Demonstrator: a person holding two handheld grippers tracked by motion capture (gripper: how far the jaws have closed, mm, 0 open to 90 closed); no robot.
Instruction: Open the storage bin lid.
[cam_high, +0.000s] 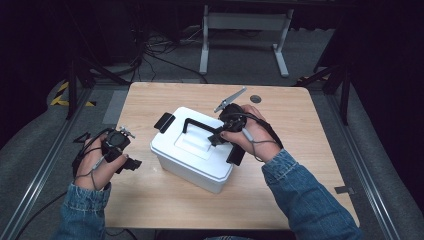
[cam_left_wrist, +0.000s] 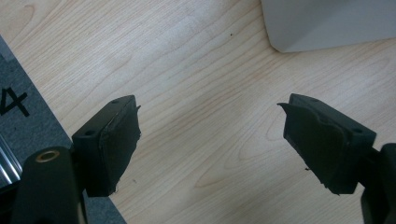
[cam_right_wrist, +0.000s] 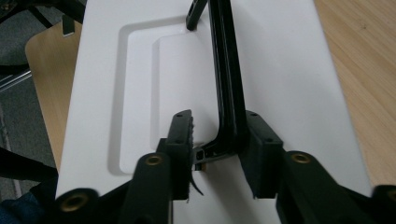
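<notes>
Left gripper (cam_high: 131, 162) sits at the left part of the wooden surface (cam_high: 150, 200), held low in the person's left hand (cam_high: 97, 162), jaws wide apart with nothing between them. In the left gripper view the gripper (cam_left_wrist: 210, 140) looks down on bare wood, with a corner of the box (cam_left_wrist: 327, 23) at the top right, well clear of both pads. White lidded box (cam_high: 192, 150) stands mid-surface, turned at an angle to the edges; black latch (cam_high: 164, 122) sticks out at its far left end. Black carry handle (cam_high: 200, 125) is up over the recessed lid panel. Right gripper (cam_high: 220, 137) comes in over the box's right end, held in the right hand (cam_high: 252, 137), grey three-cornered plate (cam_high: 230, 99) pointing up and away. In the right gripper view the gripper (cam_right_wrist: 215, 140) has its jaws set around the near corner of the handle (cam_right_wrist: 229, 93): the right-hand pad (cam_right_wrist: 257, 149) lies against the bar, the left-hand pad (cam_right_wrist: 183, 135) stands just off it with a narrow gap visible. So not fully clamped, jaws partly closed around the handle. A small dark round disc (cam_high: 255, 98) lies on the surface at the far edge, behind the right hand.
</notes>
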